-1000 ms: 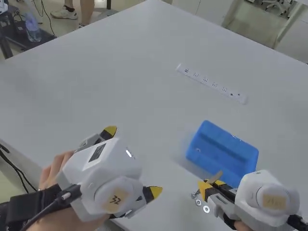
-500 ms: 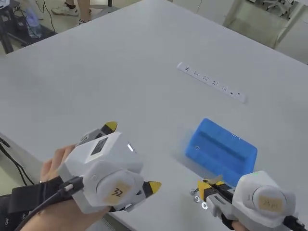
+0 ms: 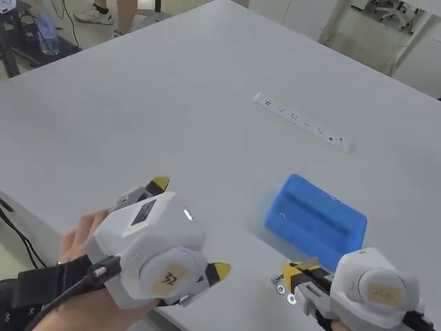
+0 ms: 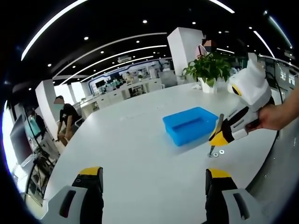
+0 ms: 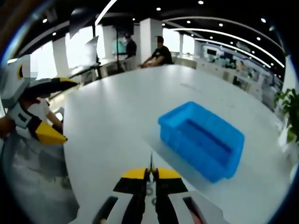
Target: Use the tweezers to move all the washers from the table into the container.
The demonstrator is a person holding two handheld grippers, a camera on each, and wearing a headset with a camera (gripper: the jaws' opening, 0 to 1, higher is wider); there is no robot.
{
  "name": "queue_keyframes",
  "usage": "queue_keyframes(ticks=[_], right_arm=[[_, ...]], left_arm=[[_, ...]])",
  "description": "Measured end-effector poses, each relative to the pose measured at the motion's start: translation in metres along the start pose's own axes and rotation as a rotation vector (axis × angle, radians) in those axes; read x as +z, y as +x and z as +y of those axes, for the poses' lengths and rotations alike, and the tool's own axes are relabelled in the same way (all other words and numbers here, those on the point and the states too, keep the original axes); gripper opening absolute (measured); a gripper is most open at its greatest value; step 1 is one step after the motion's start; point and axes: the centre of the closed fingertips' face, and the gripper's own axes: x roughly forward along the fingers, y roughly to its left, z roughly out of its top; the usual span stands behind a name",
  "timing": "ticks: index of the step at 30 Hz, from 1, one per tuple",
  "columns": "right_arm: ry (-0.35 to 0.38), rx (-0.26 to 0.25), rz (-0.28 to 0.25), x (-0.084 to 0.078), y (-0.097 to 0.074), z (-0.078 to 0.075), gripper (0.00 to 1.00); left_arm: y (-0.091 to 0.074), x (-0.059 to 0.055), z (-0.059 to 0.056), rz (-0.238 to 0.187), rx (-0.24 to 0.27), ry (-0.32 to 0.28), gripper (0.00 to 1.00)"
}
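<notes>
Washers (image 3: 280,287): on table (image 3: 172,103), beside blue container (image 3: 317,217).
Right gripper (image 5: 150,173): pinching tweezers (image 5: 150,162).
Left gripper (image 4: 154,171): spread, empty; sticker (image 3: 169,278) digits unclear.

Setting: open-plan office. Evidence: large white worktable (image 3: 138,103) with power strip (image 3: 301,121); rows of desks (image 4: 135,86); ceiling light strips (image 4: 117,44); white column (image 4: 184,46); potted plant (image 4: 210,70); seated person (image 5: 160,55).

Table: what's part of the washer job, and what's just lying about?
Job: washers, tweezers, container, right gripper shut on the tweezers.
Lying about: power strip, bottle beyond the table.
</notes>
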Motion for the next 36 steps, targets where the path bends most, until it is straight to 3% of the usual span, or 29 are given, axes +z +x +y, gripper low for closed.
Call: queue_keyframes(ticks=[9,17,27,36], right_arm=[[-0.015,0.017,0.019,0.001,0.006,0.003,0.03],[0.015,0.015,-0.022,0.018,-0.005,-0.003,0.03],[0.036,-0.024,-0.172,0.079,-0.033,-0.027,0.03],[0.064,-0.071,-0.241,0.107,-0.039,-0.053,0.03]], left_arm=[[-0.001,0.001,0.003,-0.006,0.008,-0.011,0.92],[-0.001,0.001,0.003,-0.006,0.01,-0.007,0.92],[-0.001,-0.001,0.003,0.002,0.011,-0.004,0.92],[0.0,-0.002,0.001,0.012,0.004,0.006,0.91]])
